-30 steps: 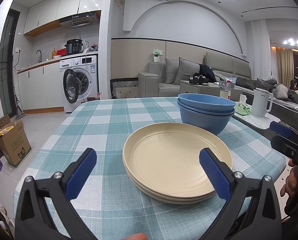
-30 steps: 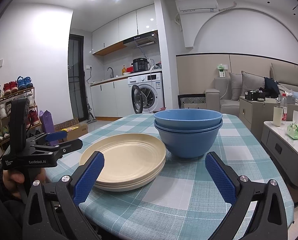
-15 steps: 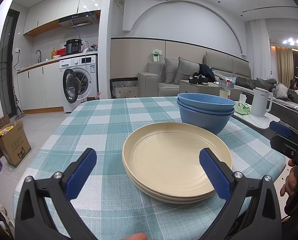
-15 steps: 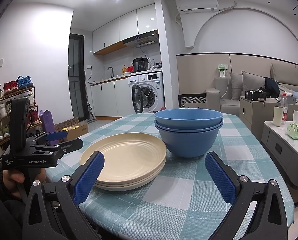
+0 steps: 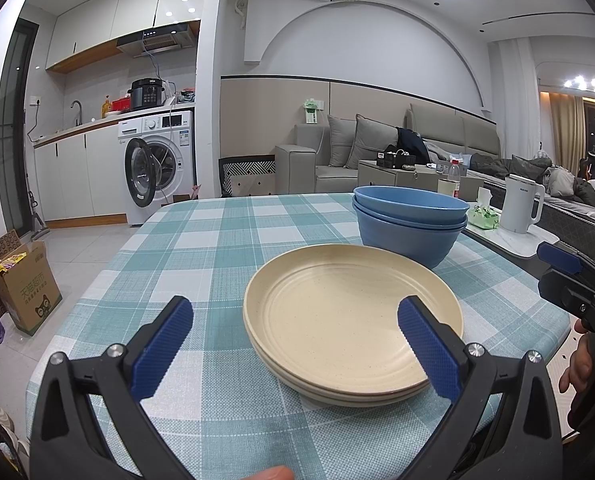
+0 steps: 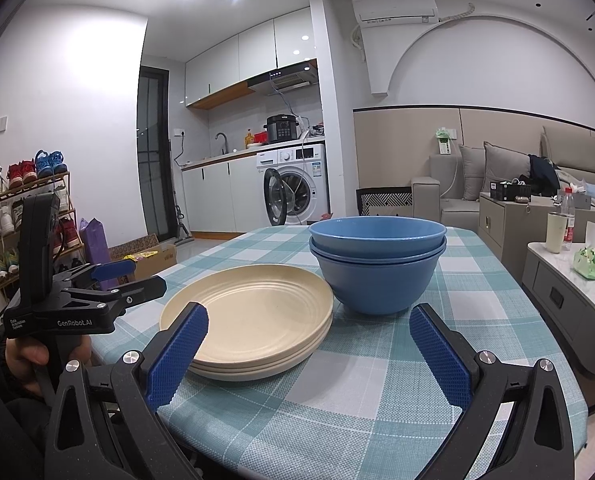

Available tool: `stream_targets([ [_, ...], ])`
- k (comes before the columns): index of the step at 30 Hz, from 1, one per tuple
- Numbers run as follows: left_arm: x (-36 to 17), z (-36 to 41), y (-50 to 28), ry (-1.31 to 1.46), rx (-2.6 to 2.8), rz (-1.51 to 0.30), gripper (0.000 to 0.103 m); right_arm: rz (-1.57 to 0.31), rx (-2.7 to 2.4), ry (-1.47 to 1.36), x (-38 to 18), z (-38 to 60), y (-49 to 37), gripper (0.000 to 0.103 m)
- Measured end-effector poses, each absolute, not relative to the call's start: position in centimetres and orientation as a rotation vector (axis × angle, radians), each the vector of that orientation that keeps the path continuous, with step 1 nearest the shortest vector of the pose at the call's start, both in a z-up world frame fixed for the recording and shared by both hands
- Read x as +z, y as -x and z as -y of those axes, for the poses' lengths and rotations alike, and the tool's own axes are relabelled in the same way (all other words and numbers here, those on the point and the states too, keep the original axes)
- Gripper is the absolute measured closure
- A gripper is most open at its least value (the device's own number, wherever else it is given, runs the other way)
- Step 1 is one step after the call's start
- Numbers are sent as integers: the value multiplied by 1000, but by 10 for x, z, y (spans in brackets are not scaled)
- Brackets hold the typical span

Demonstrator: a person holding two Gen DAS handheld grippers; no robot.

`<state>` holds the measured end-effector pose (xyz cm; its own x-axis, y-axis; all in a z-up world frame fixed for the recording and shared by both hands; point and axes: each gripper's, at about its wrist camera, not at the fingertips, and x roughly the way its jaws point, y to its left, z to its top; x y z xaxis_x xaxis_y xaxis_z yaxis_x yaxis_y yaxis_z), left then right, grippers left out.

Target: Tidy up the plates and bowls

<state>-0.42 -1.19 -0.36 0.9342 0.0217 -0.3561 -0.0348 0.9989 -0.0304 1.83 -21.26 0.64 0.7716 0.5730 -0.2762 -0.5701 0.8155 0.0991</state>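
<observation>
Plates (image 5: 351, 322) between spread left gripper (image 5: 295, 332) fingers, untouched.

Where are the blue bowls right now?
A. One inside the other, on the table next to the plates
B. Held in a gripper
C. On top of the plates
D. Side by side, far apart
A. The two blue bowls sit nested, one inside the other, on the checked tablecloth right beside the plates; both the left gripper and the right gripper are open and hold nothing.
</observation>
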Motion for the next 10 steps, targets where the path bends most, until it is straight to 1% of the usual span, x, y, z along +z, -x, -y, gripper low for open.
stream_targets([
  [10, -4, 14, 4, 35, 16, -359, 0, -306, 623, -7, 4, 212, -19, 0],
])
